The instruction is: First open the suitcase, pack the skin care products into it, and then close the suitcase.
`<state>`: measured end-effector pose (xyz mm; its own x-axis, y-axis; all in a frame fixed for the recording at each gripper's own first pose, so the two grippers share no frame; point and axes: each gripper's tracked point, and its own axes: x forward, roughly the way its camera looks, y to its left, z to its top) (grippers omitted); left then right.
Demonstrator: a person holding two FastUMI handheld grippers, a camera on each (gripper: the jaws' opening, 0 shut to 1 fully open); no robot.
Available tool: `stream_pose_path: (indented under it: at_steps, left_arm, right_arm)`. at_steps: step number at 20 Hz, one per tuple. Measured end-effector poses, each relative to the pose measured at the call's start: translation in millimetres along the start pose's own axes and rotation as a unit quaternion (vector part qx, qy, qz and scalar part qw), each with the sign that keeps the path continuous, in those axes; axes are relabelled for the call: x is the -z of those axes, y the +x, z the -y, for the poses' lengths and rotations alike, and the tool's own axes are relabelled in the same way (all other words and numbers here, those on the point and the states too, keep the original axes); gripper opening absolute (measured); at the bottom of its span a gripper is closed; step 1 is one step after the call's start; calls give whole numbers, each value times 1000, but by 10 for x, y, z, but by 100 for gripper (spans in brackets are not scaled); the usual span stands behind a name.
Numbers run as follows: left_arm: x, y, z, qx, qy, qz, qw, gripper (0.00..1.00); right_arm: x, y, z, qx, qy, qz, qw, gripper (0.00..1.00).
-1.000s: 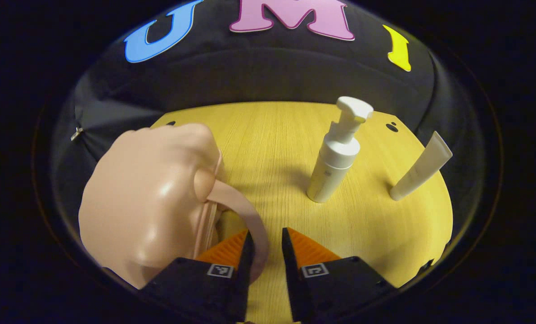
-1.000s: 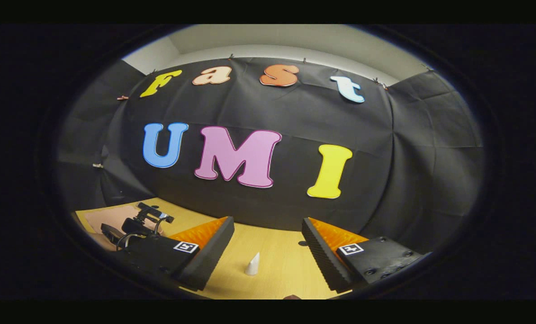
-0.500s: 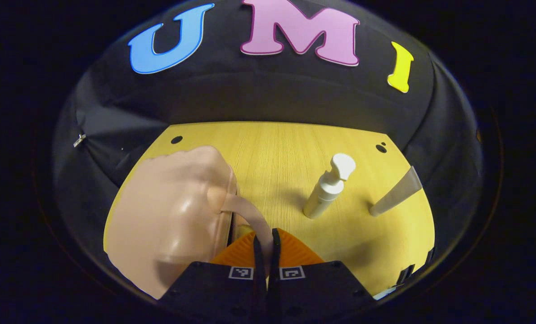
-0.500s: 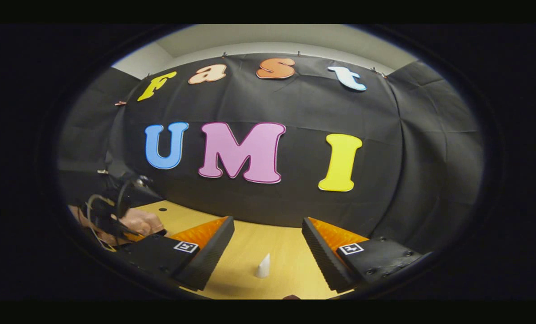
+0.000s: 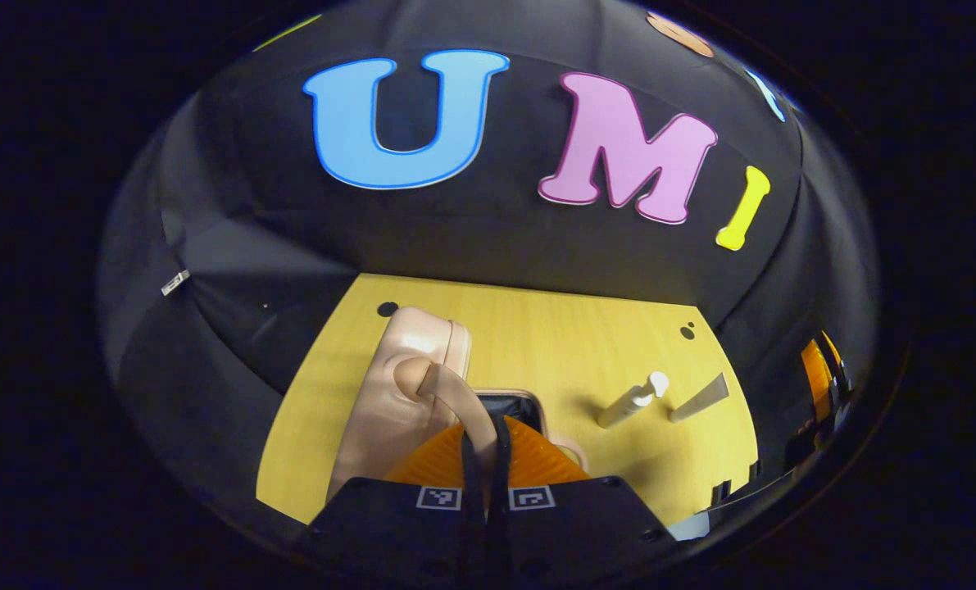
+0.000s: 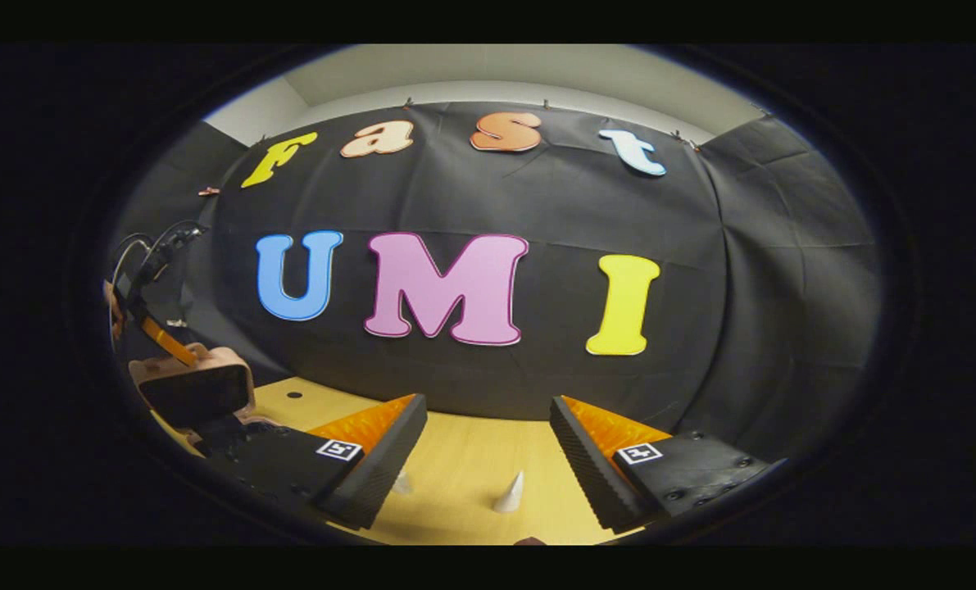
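Left claw (image 5: 485, 426) clamped on the handle (image 5: 455, 393) of the pink suitcase (image 5: 389, 385), its lid raised near the bench's (image 5: 537, 328) left edge. Pump bottle (image 5: 631, 399) and tube (image 5: 698, 398) stand near the right edge. Right claw (image 6: 488, 438) hangs with fingers apart above the bench.

One suitcase (image 5: 401, 385), one pump bottle (image 5: 631, 401), one tube (image 5: 699, 398), two grippers, one table (image 5: 553, 336).
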<state>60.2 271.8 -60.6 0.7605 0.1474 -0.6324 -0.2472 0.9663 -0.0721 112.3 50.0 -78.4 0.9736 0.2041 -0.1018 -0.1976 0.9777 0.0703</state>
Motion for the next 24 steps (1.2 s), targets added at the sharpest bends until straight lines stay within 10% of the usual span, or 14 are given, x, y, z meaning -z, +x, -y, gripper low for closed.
stream_pose_path:
  at_steps: [11,20,22,24]
  left_arm:
    - [562,705,-3034,-140,-24,-38,989,6]
    - [1477,1858,-3701,-115,-40,-85,989,8]
    - [1307,1757,-3719,-119,-20,-60,991,18]
    - [970,1649,-3538,-115,1,-9,993,68]
  right_arm:
    - [-31,76,-733,27,5,-20,999,96]
    - [414,-37,-706,78,-15,-104,991,97]
    - [537,-53,-675,86,-16,-117,989,96]
    - [641,-71,-639,90,-16,-123,988,97]
